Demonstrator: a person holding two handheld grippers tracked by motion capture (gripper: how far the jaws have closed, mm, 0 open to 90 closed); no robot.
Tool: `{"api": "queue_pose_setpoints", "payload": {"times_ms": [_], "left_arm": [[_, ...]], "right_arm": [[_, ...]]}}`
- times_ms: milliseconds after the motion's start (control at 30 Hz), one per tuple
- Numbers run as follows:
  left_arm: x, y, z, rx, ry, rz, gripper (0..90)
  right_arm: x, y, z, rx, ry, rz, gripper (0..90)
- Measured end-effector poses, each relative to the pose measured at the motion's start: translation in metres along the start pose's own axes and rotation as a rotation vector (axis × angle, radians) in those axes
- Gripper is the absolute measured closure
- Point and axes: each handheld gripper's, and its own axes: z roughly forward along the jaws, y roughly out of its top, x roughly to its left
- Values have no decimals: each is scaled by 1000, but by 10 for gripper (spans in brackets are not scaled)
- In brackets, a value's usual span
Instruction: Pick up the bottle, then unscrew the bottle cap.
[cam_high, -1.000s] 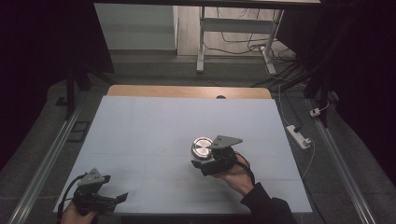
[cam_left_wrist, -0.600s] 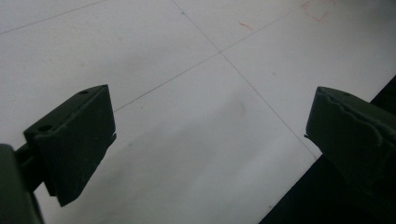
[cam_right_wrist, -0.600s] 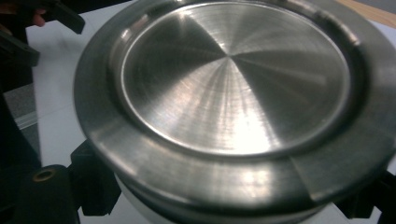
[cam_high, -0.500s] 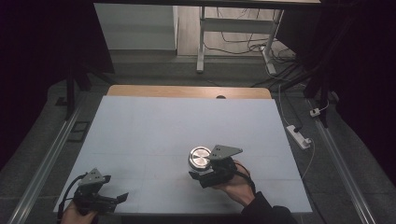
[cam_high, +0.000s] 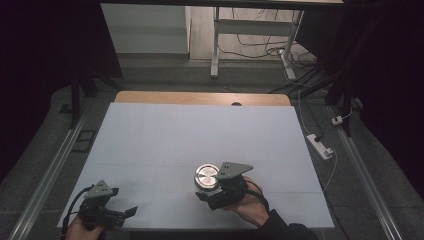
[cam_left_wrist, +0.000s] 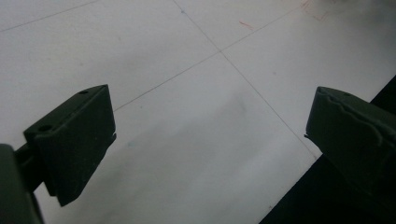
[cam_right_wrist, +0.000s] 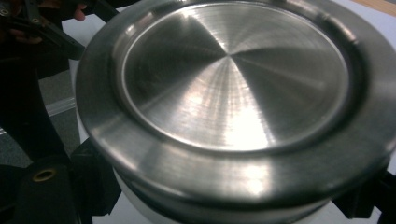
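Since one second ago my right gripper (cam_high: 209, 190) has carried the metal container (cam_high: 207, 177) back toward the near edge of the counter (cam_high: 200, 130), and a little to the left; my left gripper (cam_high: 117, 212) has stayed at its place by the near left corner.

Now the container is in the near half of the counter, a little right of the middle and well apart from the left gripper. In the high view I see its round steel lid from above, and the grey plate of the right gripper sits just beside it on the right. In the right gripper view the lid (cam_right_wrist: 233, 93) is very close, brushed and shiny, with a white body under its rim. The black jaws stand on both sides of this body, low at the left and low at the right, so the right gripper is clamped on the container.

In the left gripper view, the left gripper (cam_left_wrist: 210, 135) has its jaws spread wide with nothing between them, only the white counter (cam_left_wrist: 187, 56) surface with thin lines and the dark near edge at the lower right.
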Motion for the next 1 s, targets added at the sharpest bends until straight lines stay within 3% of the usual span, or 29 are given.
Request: {"api": "queue_pose_setpoints", "payload": {"times_ms": [467, 800, 867, 1000], "left_arm": [[0, 0, -2, -15, -12, 14, 10], [4, -1, -4, -55, -72, -19, 0], [5, -1, -4, -67, -83, -27, 0], [4, 1, -4, -80, -99, -16, 0]], "right_arm": [[-1, -1, 2, 13, 4, 1, 145], [1, -1, 3, 20, 11, -12, 145], [1, -1, 3, 17, 11, 3, 145], [0, -1, 3, 18, 12, 4, 145]]}}
